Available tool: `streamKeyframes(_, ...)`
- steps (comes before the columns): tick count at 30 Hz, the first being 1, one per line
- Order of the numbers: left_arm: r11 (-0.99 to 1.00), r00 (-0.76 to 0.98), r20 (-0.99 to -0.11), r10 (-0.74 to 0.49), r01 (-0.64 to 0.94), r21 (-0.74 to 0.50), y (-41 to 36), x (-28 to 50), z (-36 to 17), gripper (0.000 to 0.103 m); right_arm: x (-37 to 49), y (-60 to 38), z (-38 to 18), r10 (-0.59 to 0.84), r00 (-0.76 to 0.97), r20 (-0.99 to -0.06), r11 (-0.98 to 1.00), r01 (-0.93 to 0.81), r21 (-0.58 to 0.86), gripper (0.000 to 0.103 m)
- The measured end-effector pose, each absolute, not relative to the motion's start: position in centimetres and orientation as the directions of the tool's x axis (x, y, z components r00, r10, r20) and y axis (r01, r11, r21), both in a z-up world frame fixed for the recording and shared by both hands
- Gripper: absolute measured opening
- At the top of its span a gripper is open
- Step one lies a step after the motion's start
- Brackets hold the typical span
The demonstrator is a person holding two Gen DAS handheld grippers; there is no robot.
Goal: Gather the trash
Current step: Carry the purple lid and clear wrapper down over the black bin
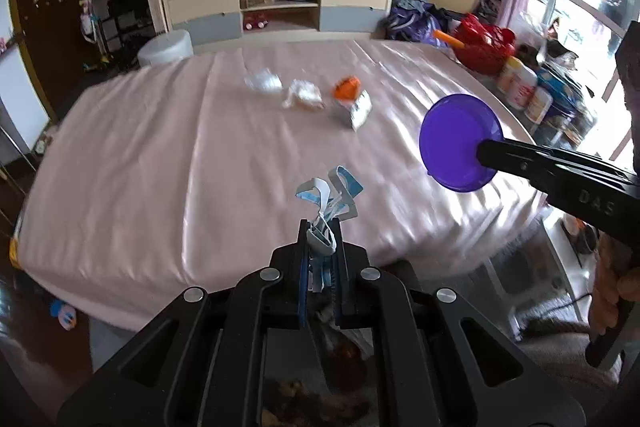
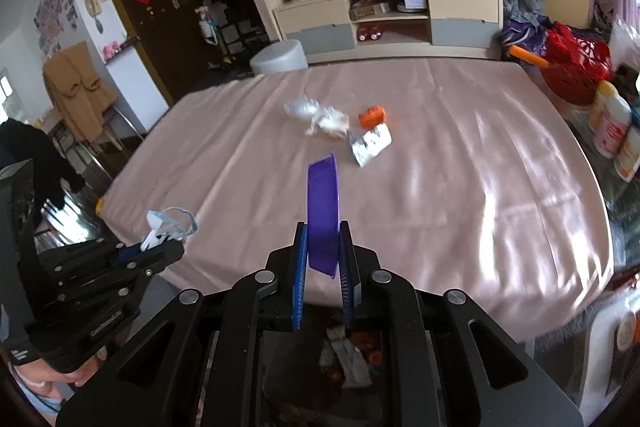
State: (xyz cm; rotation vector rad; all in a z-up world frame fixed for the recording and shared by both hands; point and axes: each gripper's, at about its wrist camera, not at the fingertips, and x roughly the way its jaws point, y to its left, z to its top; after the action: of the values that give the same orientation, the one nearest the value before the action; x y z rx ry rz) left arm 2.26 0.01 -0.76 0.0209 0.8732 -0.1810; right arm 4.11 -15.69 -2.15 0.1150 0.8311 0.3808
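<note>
Nearest to me, my left gripper [image 1: 320,227] is clamped on a crumpled blue-and-white disposable face mask [image 1: 330,197], its loops and straps sticking out past the fingertips, held over the near edge of the table. My right gripper [image 2: 323,247] is clamped edge-on across a shallow purple plastic dish [image 2: 323,211], also lifted clear of the glossy pink tablecloth [image 2: 460,187]. I judge both items as collected but not yet disposed of.

Directly below both grippers, off the table's near edge, I see an open container of discarded wrappers and paper [image 2: 348,359]. I take it to be the bin, though its rim is hidden behind the gripper bodies.

Farther out, toward the middle of the table, four pieces remain in a loose cluster: a silver-and-white foil packet [image 2: 370,145], a small orange carton or cup [image 2: 372,117] just behind it, a crumpled white tissue [image 2: 328,123] beside that, and a wad of clear plastic wrap [image 2: 302,107] on the far left. By my estimate the task is roughly a third done.

Differences between views: the left wrist camera shows the dish face-on as a round disc [image 1: 460,143] and the person's hand [image 1: 612,291] on the right handle. The right wrist camera shows the dish only as a thin edge, but gives the clearer look into the bin and shows the left gripper from the side [image 2: 160,247].
</note>
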Motion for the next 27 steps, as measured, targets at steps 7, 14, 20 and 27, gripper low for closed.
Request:
streamKeyframes(7, 0.981, 0.575, -0.798, -0.181, 0.166, -0.103, -1.1, -1.5, -4.8, 0.008, 0.5, -16.1, -6.4, 0.37, 0.559, -0.742, 0.927, -0.274, 0.256, 0.016)
streamKeyframes(14, 0.981, 0.512, -0.839, -0.185, 0.154, -0.122, -1.9, -2.7, -9.7, 0.008, -0.8, -15.5, -10.5, 0.368, 0.491, -0.789, 0.926, -0.272, 0.262, 0.016)
streamKeyframes(20, 0.982, 0.467, -0.866, -0.179, 0.142, -0.126, -1.8, -2.7, -12.2, 0.008, -0.9, -15.3, -13.0, 0.343, 0.448, -0.825, 0.934, -0.258, 0.248, 0.016)
streamKeyframes(27, 0.976, 0.396, -0.897, -0.196, 0.164, -0.142, -2.5, -2.5, -15.1, 0.008, -0.9, -15.1, -14.5, 0.348, 0.406, -0.845, 0.933, -0.239, 0.27, 0.016)
